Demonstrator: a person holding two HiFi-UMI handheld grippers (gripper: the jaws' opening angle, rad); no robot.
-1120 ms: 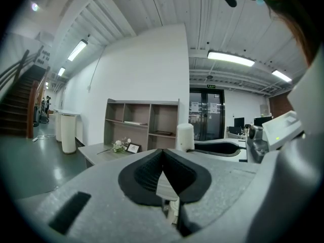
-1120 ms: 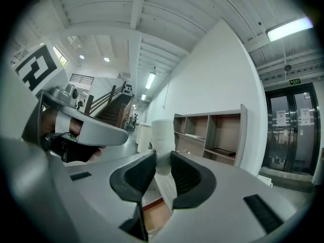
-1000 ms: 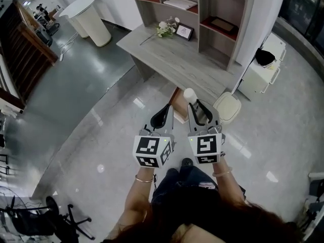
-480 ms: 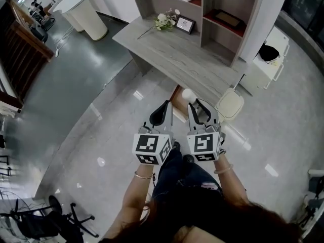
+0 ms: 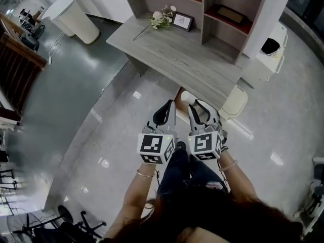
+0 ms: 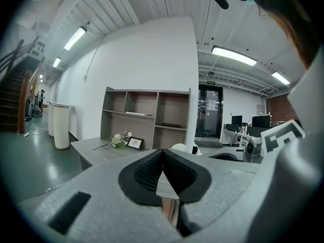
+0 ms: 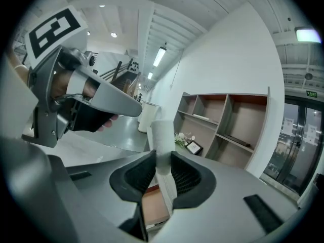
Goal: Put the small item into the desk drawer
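My right gripper (image 5: pixel 198 105) is shut on a small white cylinder (image 5: pixel 188 96), which stands upright between the dark pads (image 7: pixel 188 177) in the right gripper view, where the white cylinder (image 7: pixel 162 135) rises above them. The item hangs just short of the grey desk's (image 5: pixel 177 54) near edge. Below that edge a brown open drawer (image 5: pixel 178 92) shows, and the drawer's inside (image 7: pixel 151 206) appears under the jaws. My left gripper (image 5: pixel 164 110) is beside it on the left, shut and empty, its pads (image 6: pixel 174 173) meeting.
A shelf unit (image 5: pixel 223 9) stands on the desk, with flowers (image 5: pixel 161 16) and a picture frame (image 5: pixel 183 20) before it. A cream chair seat (image 5: pixel 236 102) sits right of the drawer. A white cabinet (image 5: pixel 268 54) is at the right, a white round bin (image 5: pixel 71 14) far left.
The person has walked toward the desk, so both grippers and the white cylinder are nearer its front edge. Neither gripper's jaws have changed.
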